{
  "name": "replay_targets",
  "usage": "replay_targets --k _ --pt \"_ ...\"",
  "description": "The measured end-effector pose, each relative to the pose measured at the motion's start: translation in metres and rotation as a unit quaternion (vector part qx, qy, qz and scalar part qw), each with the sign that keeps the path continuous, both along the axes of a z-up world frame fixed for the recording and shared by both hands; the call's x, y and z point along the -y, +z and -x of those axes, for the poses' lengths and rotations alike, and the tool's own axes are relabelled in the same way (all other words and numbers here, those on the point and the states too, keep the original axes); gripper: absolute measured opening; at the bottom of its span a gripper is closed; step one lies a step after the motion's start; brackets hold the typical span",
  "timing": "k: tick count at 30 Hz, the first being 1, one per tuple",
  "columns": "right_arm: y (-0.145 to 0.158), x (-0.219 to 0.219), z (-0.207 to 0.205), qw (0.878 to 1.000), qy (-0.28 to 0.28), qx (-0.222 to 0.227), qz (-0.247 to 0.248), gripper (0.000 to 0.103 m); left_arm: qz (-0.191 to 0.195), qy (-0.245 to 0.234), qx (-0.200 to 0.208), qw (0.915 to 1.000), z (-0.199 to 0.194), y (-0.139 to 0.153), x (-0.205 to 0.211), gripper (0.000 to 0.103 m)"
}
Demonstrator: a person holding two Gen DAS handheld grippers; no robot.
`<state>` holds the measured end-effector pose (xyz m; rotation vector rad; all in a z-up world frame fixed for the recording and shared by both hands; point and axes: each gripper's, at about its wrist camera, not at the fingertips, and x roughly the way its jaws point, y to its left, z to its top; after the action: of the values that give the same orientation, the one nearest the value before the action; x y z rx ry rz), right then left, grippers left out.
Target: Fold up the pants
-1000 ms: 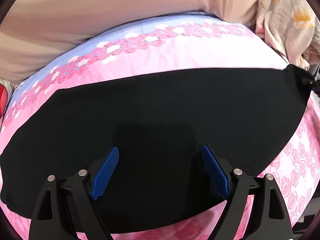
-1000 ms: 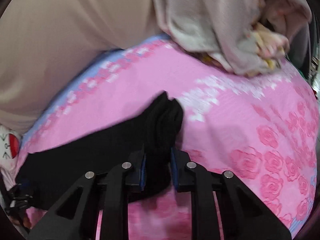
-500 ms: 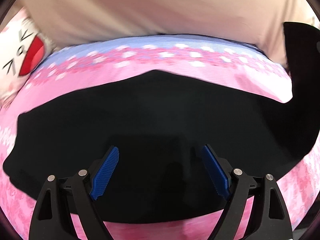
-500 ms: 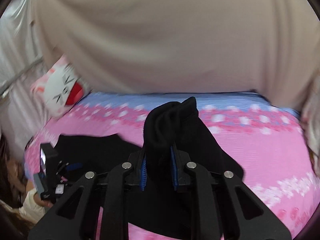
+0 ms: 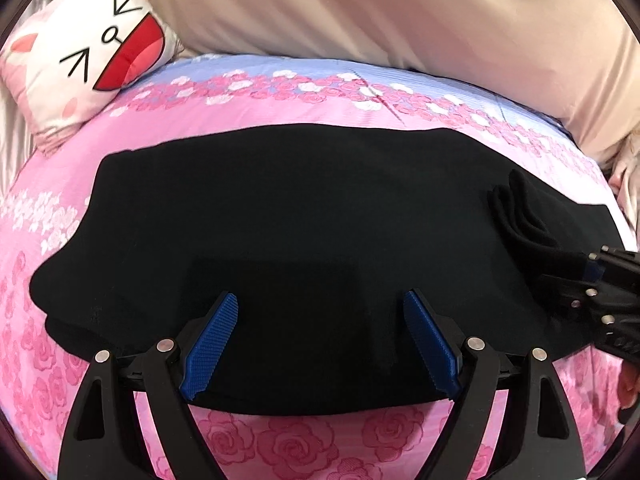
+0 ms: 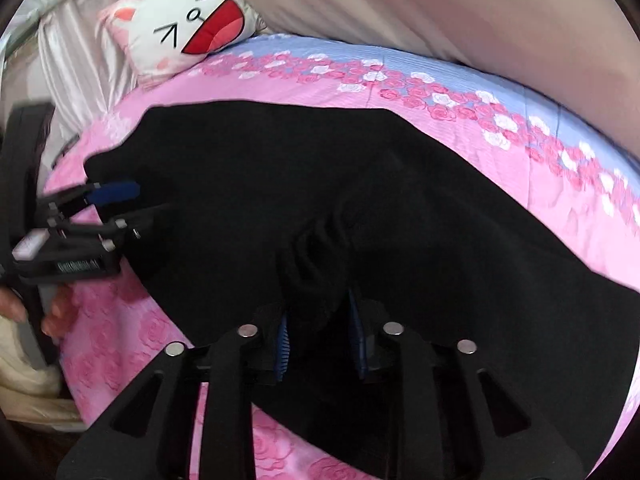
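Across the pink rose-print bed sheet (image 5: 304, 440) lie the black pants (image 5: 304, 216), spread flat over the middle of the bed. One bunched end of the pants is clamped between the fingers of the right gripper (image 6: 320, 336), folded over the flat part. Left gripper (image 5: 320, 340) hovers above the near edge of the pants, its blue pads spread wide and holding nothing. Beyond the pants, a cat-face pillow (image 5: 84, 48) rests against a beige blanket (image 5: 400, 12).
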<state>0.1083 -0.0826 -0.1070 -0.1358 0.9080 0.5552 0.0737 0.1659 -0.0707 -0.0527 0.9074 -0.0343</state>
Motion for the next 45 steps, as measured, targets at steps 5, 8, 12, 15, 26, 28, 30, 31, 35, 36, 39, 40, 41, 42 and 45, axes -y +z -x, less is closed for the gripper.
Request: replay_targets --k 5,8,12,15,26,28,30,31,35,36,39,40,41,42,45 --pt "0.033 0.036 0.019 0.994 -0.018 0.001 -0.106 0.057 -0.003 -0.010 0.005 0.9999 0.003 0.002 0.004 0.083" --pt "0.038 0.066 0.016 0.990 -0.063 0.009 -0.126 0.056 0.010 -0.007 0.007 0.9999 0.002 0.003 0.000 0.083" --pt "-0.007 0.069 -0.011 0.993 -0.106 -0.030 -0.053 0.043 0.005 -0.003 0.004 1.0000 -0.002 0.000 0.002 0.083" --pt "0.012 0.048 -0.009 0.993 -0.111 0.002 -0.035 0.044 0.003 -0.005 0.003 1.0000 0.001 0.001 0.001 0.083" --pt "0.052 -0.169 0.000 0.980 0.156 0.093 0.076 0.055 0.123 0.061 -0.025 0.9903 0.052 0.007 -0.084 0.083" --pt "0.043 -0.207 0.007 0.970 0.199 0.097 0.102 0.055 0.104 0.085 -0.035 0.9903 0.067 0.006 -0.094 0.083" --pt "0.033 -0.244 0.018 0.958 0.238 0.102 0.125 0.055 0.104 0.103 -0.039 0.9884 0.087 0.005 -0.109 0.083" --pt "0.028 -0.257 0.020 0.953 0.253 0.102 0.132 0.056 0.104 0.114 -0.041 0.9872 0.096 0.005 -0.115 0.083" --pt "0.009 -0.301 0.032 0.937 0.292 0.110 0.158 0.070 0.101 0.153 -0.044 0.9820 0.120 0.002 -0.135 0.083" --pt "0.006 -0.306 0.034 0.934 0.297 0.110 0.162 0.070 0.106 0.159 -0.044 0.9806 0.123 0.002 -0.137 0.083" --pt "-0.007 -0.321 0.035 0.930 0.309 0.099 0.173 0.070 0.109 0.161 -0.040 0.9800 0.123 0.003 -0.137 0.083" --pt "-0.014 -0.326 0.035 0.929 0.306 0.101 0.183 0.070 0.106 0.160 -0.040 0.9806 0.122 0.002 -0.136 0.083" --pt "-0.018 -0.327 0.034 0.928 0.305 0.105 0.186 0.070 0.102 0.158 -0.041 0.9814 0.120 0.002 -0.134 0.082" --pt "-0.018 -0.328 0.033 0.929 0.304 0.111 0.178 0.070 0.097 0.155 -0.041 0.9823 0.117 0.003 -0.131 0.082" --pt "-0.015 -0.327 0.024 0.941 0.286 0.093 0.158 0.046 0.093 0.146 -0.041 0.9840 0.107 0.003 -0.126 0.082"
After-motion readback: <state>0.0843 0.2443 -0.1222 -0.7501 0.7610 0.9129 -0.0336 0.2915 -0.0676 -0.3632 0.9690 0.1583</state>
